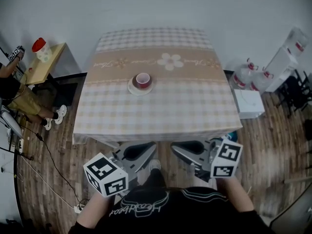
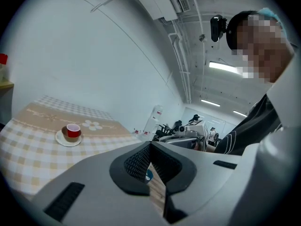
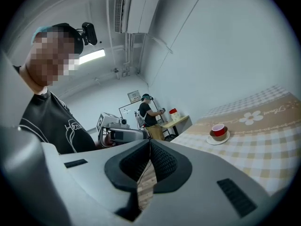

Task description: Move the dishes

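Quick count: one table (image 1: 161, 112) under a checked cloth, one red cup (image 1: 142, 79) sat on one white saucer (image 1: 131, 88), and two grippers with one marker cube each.

The cup and saucer are found roughly mid-table, a bit nearer the far edge than the near one, right at the near border of the beige flower band and well apart from every corner.

The left gripper (image 1: 148, 150) and the right gripper (image 1: 176, 149) are held side by side just off the table's near edge, nothing touched. Both are clenched with nothing caught (in each gripper's own view the ribbed pads meet at the tips, with only floor seen through the slit below).

View differences: a second person (image 3: 149, 111) is seen standing at a small side table (image 1: 48, 62) only in the right gripper view, while just their legs get caught at the head view's left edge. At least two water jugs (image 1: 242, 75) off the table's right edge can be counted only from the head view.
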`<state>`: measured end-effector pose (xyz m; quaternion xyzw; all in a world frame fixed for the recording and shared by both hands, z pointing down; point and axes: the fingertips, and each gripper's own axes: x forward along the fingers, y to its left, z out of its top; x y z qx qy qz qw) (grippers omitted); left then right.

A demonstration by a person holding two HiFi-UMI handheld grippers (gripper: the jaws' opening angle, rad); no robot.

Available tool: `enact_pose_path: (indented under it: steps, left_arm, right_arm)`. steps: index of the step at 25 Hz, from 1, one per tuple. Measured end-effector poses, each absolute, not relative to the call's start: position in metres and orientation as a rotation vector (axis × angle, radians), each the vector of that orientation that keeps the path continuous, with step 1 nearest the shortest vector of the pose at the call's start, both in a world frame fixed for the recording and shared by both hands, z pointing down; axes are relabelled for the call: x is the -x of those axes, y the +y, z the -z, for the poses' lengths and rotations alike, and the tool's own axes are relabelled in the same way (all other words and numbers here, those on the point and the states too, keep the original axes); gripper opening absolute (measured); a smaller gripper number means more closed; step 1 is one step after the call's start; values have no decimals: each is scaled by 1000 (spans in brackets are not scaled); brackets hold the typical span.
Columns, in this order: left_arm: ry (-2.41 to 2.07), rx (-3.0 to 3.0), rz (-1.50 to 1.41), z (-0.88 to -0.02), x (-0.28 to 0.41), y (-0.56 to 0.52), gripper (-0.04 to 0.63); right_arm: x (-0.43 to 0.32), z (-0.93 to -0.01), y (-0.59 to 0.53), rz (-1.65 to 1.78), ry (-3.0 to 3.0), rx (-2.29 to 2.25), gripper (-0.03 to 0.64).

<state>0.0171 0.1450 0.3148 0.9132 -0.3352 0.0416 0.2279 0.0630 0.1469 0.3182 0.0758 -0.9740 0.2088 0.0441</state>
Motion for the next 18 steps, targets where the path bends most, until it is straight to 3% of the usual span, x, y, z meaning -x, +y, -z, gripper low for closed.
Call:
enact_pose_path:
  steps: [18]
  left_arm:
    - [-987,-2456,-127,-345,93,-10,-5]
  right_arm:
    - [16,-337,-26,-642,-2861,-472,13]
